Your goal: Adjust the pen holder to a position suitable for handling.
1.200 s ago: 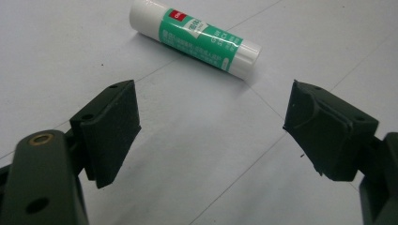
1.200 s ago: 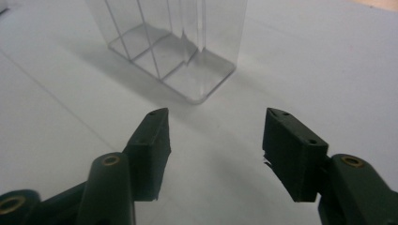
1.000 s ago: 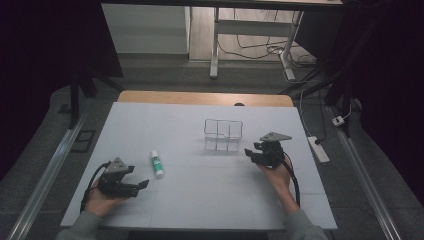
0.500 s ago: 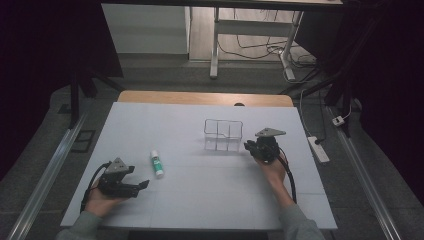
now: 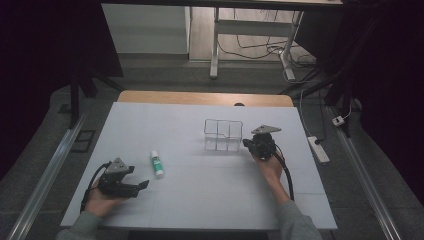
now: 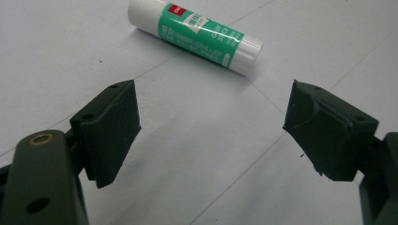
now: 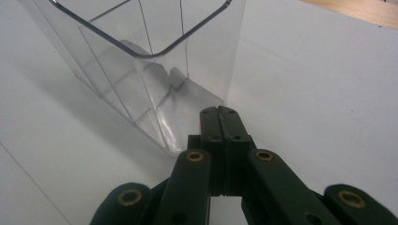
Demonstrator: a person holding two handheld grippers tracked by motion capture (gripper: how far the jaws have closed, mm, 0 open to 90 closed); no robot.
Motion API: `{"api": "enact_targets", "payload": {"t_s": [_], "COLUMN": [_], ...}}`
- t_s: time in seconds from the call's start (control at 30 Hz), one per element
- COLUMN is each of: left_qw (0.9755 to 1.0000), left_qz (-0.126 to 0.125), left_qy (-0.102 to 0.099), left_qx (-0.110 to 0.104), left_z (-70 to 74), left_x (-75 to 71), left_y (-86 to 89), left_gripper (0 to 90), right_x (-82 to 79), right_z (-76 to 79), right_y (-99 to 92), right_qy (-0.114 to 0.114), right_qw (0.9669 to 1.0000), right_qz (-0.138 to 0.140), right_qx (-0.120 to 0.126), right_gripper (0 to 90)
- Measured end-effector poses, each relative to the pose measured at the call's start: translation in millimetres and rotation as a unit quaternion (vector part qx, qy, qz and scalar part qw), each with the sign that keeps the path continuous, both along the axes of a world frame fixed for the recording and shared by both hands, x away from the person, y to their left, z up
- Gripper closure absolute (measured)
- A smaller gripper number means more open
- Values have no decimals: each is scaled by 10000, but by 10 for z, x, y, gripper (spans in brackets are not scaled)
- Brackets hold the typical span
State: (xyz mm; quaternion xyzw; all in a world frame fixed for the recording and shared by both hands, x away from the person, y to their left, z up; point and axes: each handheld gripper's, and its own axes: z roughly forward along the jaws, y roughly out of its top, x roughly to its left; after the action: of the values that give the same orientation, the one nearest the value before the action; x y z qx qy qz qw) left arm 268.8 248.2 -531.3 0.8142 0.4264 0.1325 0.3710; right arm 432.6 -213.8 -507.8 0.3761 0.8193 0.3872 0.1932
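The right tool [image 7: 219,112] has just been closing and its jaws now meet on nothing, their tips against the clear bin [image 5: 223,135] mid-counter, seemingly to nudge it. The left tool [image 6: 211,126] waits spread before the glue stick [image 6: 195,35]; gripping that likely comes next.

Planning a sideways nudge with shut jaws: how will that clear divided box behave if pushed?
The clear box looks thin-walled and empty, so probably light and apt to slide on the smooth white table. It stands tall on a narrow base; a high push may tip it. The right gripper sits low, jaws shut.
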Motion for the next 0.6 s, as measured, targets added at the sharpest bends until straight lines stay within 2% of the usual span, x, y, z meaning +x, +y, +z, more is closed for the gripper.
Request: {"api": "enact_targets", "payload": {"t_s": [0.17, 0.3, 0.6], "left_qw": [10000, 10000, 10000], "left_qz": [-5, -4, -38], "left_qy": [1, 6, 19], "left_qx": [8, 11, 26], "left_z": [-3, -5, -11], "left_x": [1, 2, 5], "left_y": [0, 2, 2], "left_gripper": [184, 185, 185], "right_x": [30, 60, 97], "right_z": [-20, -20, -26], "right_y": [14, 15, 57], "right_qy": [26, 40, 59], "right_qw": [10000, 10000, 10000], "right_qz": [-19, -36, -45], "right_qx": [-40, 50, 48], "right_gripper": [893, 893, 893]}}
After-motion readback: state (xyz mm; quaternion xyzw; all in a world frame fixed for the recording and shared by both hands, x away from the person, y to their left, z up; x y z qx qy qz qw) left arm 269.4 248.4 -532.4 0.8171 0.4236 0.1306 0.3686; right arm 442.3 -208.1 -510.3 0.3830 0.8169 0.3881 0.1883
